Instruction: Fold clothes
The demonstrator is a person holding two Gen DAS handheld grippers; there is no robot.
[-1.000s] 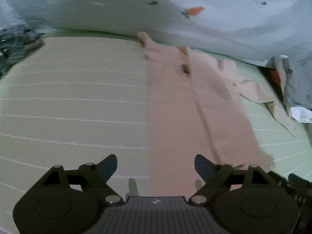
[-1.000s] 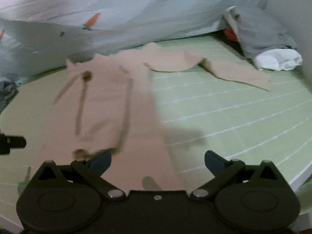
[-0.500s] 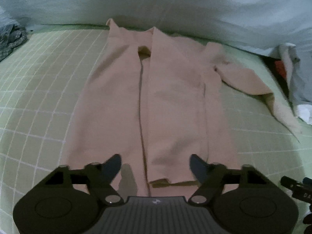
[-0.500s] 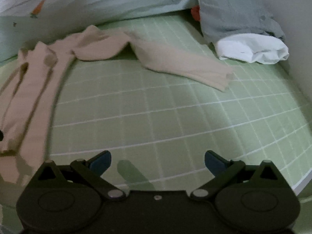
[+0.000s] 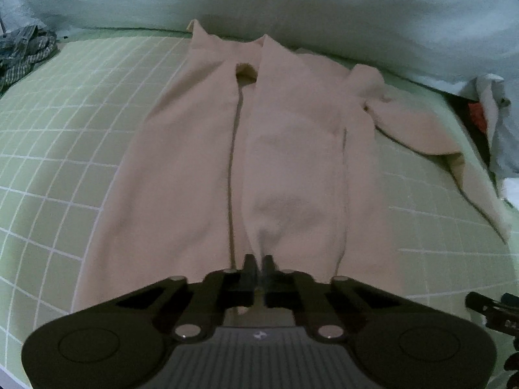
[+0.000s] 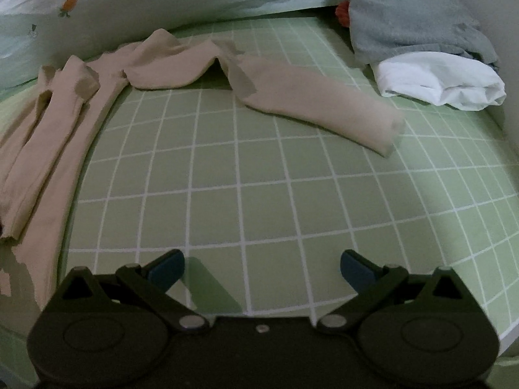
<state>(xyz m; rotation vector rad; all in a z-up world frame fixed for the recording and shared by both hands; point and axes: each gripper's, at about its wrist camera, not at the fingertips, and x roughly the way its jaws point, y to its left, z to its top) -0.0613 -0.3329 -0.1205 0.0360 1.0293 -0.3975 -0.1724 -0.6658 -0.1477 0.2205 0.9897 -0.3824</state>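
The left claw (image 5: 259, 264) is pinching the near hem of the pink garment (image 5: 201, 162), its jaws having just been closing until almost no gap shows, the cloth puckering up into them at 6 o'clock of the left wrist view. The garment is lying lengthwise on the green checked bed sheet (image 5: 65, 136), running from 6 o'clock up to the collar near 12 o'clock, one sleeve (image 6: 311, 100) trailing off toward 3 o'clock. The right claw (image 6: 262, 267) is standing wide over bare sheet, gripping nothing, with the garment at its 9 o'clock and a heap of grey and white laundry (image 6: 431, 52) at 2 o'clock.
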